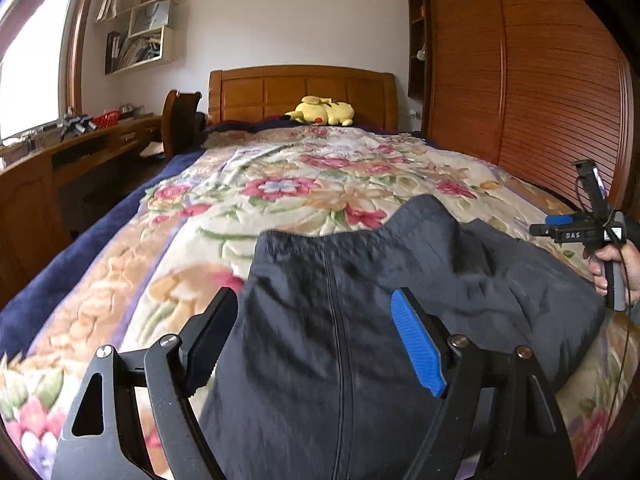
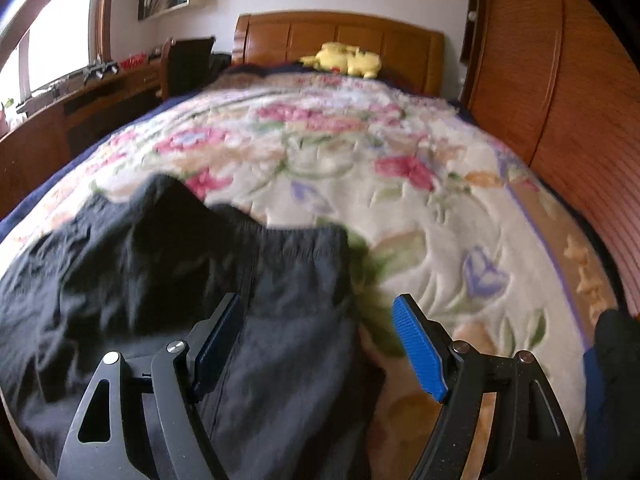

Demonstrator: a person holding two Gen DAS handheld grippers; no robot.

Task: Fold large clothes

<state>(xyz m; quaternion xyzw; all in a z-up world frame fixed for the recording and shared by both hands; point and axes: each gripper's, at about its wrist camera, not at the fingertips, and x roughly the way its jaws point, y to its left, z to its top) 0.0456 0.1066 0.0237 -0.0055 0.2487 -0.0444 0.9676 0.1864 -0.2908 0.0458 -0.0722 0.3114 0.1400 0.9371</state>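
Now the dark navy garment of thin woven fabric (image 1: 360, 300) lies on the cream blanket with pink and red flowers (image 1: 280, 184) that covers the wooden bed. In the left wrist view the garment fills the lower middle of the picture, from about 6 o'clock up to the centre, and a long seam or zipper line runs along it toward the camera. Its far edge is gathered like an elastic band, and one bulged part rises at about 1 o'clock from the centre.

The left gripper (image 1: 316, 336) has its jaws wide apart. The black pad is at 7 o'clock and the blue ribbed pad (image 1: 418, 346) at 5 o'clock; the garment lies under and between them, but the pads do not press on it.

The right gripper (image 2: 320, 340) also stands wide apart. In its own view the garment (image 2: 160, 280) occupies the left half, from 9 o'clock down to 6 o'clock, and its right edge passes between the two fingers. The blue pad (image 2: 420, 348) is over the bare blanket (image 2: 440, 220), not over the cloth. Nothing is pinched.

In the left wrist view the right gripper's handle is seen at 3 o'clock, held by the person's hand (image 1: 612, 268).

At 12 o'clock a yellow plush toy (image 1: 322, 112) lies before the brown wooden headboard (image 1: 300, 88). A wooden wardrobe with slatted doors (image 1: 560, 100) stands at 2 o'clock, and a wooden desk (image 1: 80, 148) at 9 o'clock.
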